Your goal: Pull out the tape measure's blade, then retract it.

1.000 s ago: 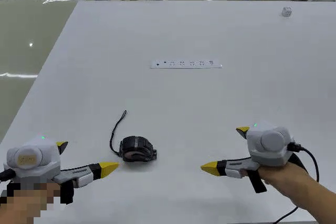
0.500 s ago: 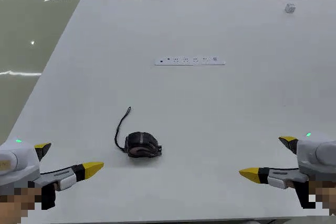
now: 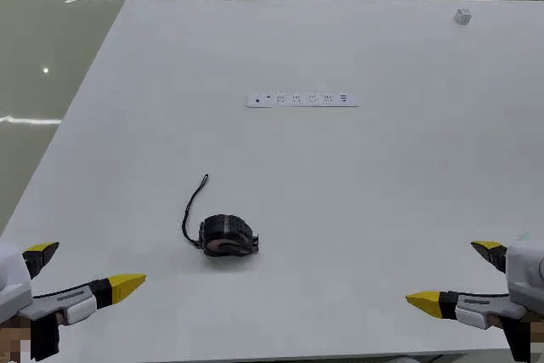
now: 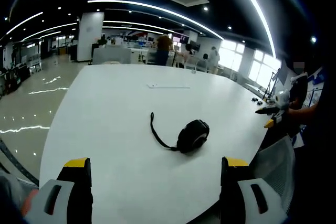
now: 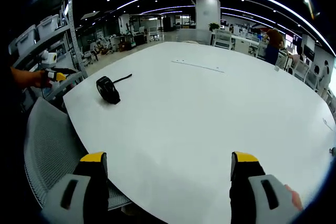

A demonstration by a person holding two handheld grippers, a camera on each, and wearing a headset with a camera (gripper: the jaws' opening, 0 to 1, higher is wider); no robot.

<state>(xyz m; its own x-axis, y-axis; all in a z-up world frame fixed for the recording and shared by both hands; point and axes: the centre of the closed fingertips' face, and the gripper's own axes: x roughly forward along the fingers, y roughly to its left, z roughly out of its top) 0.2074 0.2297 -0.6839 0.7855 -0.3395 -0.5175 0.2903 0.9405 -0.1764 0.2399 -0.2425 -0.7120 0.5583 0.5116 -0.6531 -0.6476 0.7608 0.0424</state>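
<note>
On table [image 3: 357,176]: tape measure [image 3: 226,236] free; left gripper [image 3: 85,265], right gripper [image 3: 453,272] agape

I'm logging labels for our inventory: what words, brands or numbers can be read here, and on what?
No text can be read.
On the tape measure: any label is too small and blurred to read.
On the white strip: dark marks, too small to read.

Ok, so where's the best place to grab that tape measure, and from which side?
Probably the black case of the tape measure, pinched across its body from the near side with the open left tool, which sits closer. Its strap trails off the far side, so the near side is unobstructed.
</note>
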